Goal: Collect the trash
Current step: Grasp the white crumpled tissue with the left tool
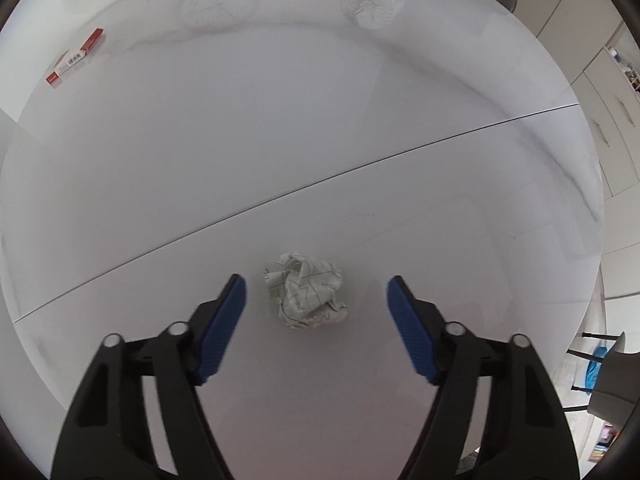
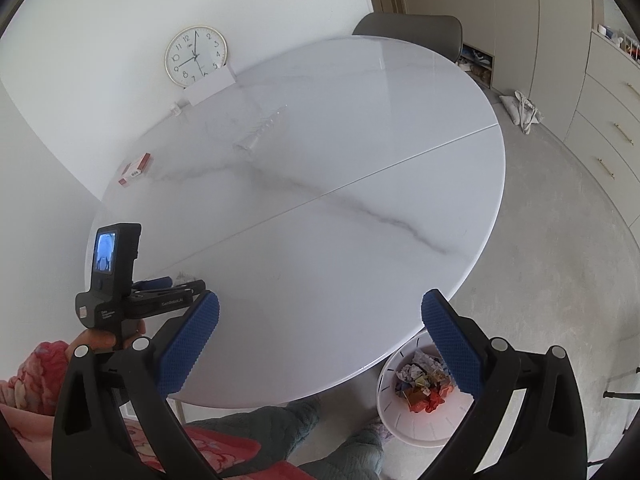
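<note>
Left hand-held gripper [image 1: 316, 292] spread wide, crumpled white printed paper ball [image 1: 306, 295] between its blue pads on white marble worktop [image 1: 280, 140]; right hand-held gripper [image 2: 320, 312] likewise agape, empty.

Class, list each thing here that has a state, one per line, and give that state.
left gripper: open, fingers either side of the paper
crumpled paper: balled up, lying on the table
right gripper: open, holding nothing
plastic bottle: lying on its side
red box: lying flat
trash bin: partly filled
</note>
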